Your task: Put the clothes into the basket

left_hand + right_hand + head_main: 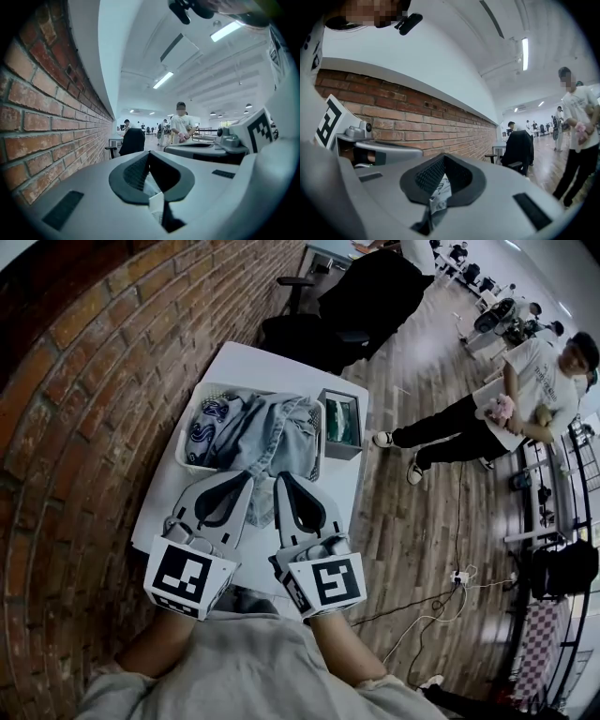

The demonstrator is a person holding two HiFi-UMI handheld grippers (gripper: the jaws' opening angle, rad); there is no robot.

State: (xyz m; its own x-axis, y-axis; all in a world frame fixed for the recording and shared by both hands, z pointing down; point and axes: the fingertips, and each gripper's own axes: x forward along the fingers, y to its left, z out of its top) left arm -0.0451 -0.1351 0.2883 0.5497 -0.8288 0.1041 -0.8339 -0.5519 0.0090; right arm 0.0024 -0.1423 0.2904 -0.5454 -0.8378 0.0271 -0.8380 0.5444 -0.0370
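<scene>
A white basket (192,463) stands on the white table (253,362), filled with a light denim garment (277,432) and a blue-and-white patterned cloth (208,418). A strip of denim (263,504) hangs over the basket's near rim. My left gripper (246,476) and right gripper (280,476) are held side by side close to my body, their tips over the basket's near edge. Both are shut, with no cloth seen clamped. In the gripper views the closed left gripper (149,153) and closed right gripper (443,157) point level across the room.
A grey box with green contents (342,420) sits to the right of the basket. The brick wall (84,409) runs along the left. A black chair draped with a jacket (361,301) stands beyond the table. A person (525,390) stands on the wooden floor at right; cables (441,601) lie there.
</scene>
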